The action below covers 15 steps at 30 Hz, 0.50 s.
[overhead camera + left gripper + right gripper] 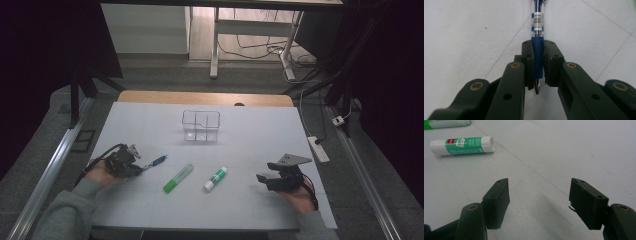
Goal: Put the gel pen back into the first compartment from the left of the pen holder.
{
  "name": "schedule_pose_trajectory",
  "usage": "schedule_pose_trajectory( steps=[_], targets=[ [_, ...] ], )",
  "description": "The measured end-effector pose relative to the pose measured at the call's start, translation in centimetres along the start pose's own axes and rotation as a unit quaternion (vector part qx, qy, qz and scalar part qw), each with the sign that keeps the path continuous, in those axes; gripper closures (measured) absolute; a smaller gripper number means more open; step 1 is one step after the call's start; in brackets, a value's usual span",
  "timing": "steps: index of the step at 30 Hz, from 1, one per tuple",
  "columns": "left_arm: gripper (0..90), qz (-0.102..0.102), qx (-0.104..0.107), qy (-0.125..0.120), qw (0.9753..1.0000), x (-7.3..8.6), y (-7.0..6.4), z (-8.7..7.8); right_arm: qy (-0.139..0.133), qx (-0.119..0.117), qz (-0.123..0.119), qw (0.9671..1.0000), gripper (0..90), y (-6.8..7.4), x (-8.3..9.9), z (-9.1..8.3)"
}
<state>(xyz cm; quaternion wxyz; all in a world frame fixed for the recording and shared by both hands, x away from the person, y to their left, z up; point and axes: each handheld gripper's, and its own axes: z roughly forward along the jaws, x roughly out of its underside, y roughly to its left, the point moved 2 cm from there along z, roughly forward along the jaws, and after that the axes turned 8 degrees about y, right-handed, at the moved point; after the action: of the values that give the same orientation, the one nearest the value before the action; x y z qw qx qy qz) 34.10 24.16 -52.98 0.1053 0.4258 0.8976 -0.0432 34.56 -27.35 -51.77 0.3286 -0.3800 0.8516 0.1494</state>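
My left gripper (139,167) (538,68) is at the left of the white table cover, shut on the grip end of a blue pen (157,161) (537,30). The pen's clear barrel sticks out beyond the jaws, low over the cover. A green marker (178,178) (445,123) and a green-and-white glue stick (215,179) (463,145) lie side by side in the middle. At the right, my right gripper (265,171) (539,202) sits open near the cover, nothing between its jaws, and the glue stick lies well ahead of it.
A clear plastic organizer box (201,125) with compartments stands at the back middle of the white cover (250,140). A power strip (318,149) lies on the floor off the table's right edge. Metal rails run along both sides.
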Motion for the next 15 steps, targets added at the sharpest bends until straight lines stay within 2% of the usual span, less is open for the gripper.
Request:
schedule_pose_trajectory(
  steps=[5,8,15],
  targets=[
    [79.1,-0.003,0.003,-0.039,0.9992,-0.1,-0.2,-1.3,-0.002,-0.001,0.002,1.0000,32.1,0.0,0.0,0.0],
    [79.1,-0.005,-0.004,-0.055,0.9985,-0.1,-0.6,-1.9,-0.003,0.000,0.002,1.0000,32.1,0.0,0.0,-0.1],
    [79.1,-0.002,-0.017,-0.101,0.9947,-0.3,-1.4,-3.7,-0.005,0.000,0.003,1.0000,32.1,0.0,-0.1,-0.1]
  ],
)
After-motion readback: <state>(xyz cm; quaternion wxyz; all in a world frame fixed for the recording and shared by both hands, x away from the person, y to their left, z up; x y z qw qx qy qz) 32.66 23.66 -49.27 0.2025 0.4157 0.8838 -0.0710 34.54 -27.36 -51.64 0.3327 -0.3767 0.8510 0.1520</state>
